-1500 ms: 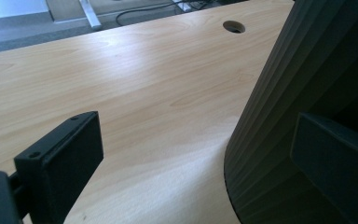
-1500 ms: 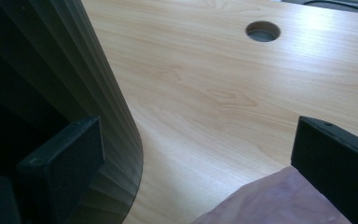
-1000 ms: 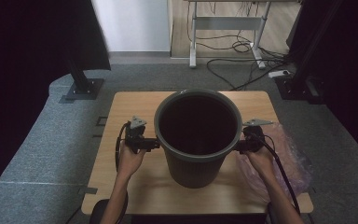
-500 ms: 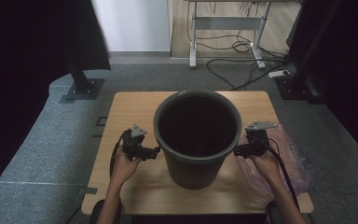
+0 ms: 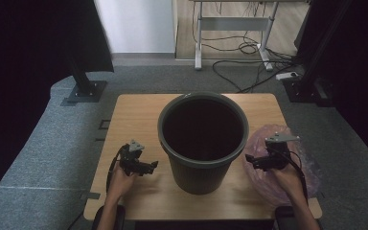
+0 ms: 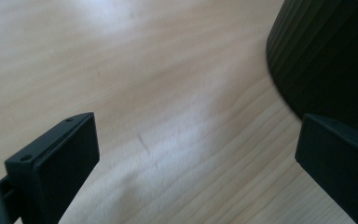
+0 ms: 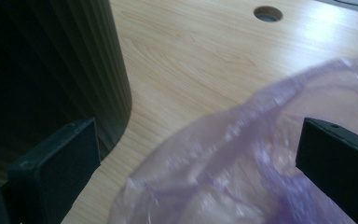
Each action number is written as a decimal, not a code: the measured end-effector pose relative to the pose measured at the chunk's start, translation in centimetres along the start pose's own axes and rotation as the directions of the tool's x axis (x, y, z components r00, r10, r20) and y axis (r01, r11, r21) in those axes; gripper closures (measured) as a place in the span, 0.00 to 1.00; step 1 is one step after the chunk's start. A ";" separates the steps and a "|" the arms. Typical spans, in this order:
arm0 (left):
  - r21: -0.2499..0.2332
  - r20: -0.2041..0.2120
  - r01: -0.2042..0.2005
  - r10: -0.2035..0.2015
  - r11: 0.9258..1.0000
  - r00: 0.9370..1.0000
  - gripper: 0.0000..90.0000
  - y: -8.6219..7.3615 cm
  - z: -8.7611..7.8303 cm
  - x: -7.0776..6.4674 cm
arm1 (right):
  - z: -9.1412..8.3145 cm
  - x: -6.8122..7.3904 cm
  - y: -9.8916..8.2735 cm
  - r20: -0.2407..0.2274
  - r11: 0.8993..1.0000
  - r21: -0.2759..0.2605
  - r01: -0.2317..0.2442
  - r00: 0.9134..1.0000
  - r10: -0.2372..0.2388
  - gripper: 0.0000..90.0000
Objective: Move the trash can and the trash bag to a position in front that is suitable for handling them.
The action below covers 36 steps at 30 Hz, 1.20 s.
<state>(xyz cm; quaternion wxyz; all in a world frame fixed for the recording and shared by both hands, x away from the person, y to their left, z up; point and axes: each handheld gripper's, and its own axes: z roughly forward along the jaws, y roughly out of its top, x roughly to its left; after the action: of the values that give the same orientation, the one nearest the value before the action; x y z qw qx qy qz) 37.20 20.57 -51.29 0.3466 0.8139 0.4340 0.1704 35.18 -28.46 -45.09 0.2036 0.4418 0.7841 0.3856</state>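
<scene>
A tall dark grey ribbed bin [image 5: 202,139] stands in the middle of the wooden table [image 5: 134,112]; its ribbed wall [image 6: 326,60] also fills the upper right of the left gripper view and the left of the right gripper view [image 7: 51,70]. A crumpled pink plastic bag [image 5: 287,179] lies at the table's right edge, seen close in the right gripper view [image 7: 261,163]. My left gripper [image 5: 152,166] is open above bare wood left of the bin [image 6: 196,154]. My right gripper [image 5: 249,159] is open over the bag, right of the bin, its jaws [image 7: 196,163] wide apart with nothing held.
A round cable hole [image 7: 267,13] sits in the tabletop beyond the bag. Grey carpet surrounds the table. A desk frame [image 5: 230,24] and cables [image 5: 249,57] lie on the floor behind, with black stands at left [image 5: 84,84] and right [image 5: 311,81].
Both grippers have drawn away from the bin's sides, lower and toward the person. The right one now hangs over the pink bag. The bin has stayed in place.
</scene>
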 end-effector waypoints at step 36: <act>0.067 -0.024 -0.020 0.021 0.998 0.999 0.00 -2.7 2.0 0.0 | 0.7 -6.4 -12.7 0.188 0.982 0.106 -0.154 0.973 0.133 0.00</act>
<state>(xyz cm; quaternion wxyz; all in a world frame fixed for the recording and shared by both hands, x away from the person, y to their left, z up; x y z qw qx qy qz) 36.74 20.83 -54.62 0.3118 0.8274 0.4353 0.1694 32.17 -37.56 -55.64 0.2182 0.5418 0.7502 0.3100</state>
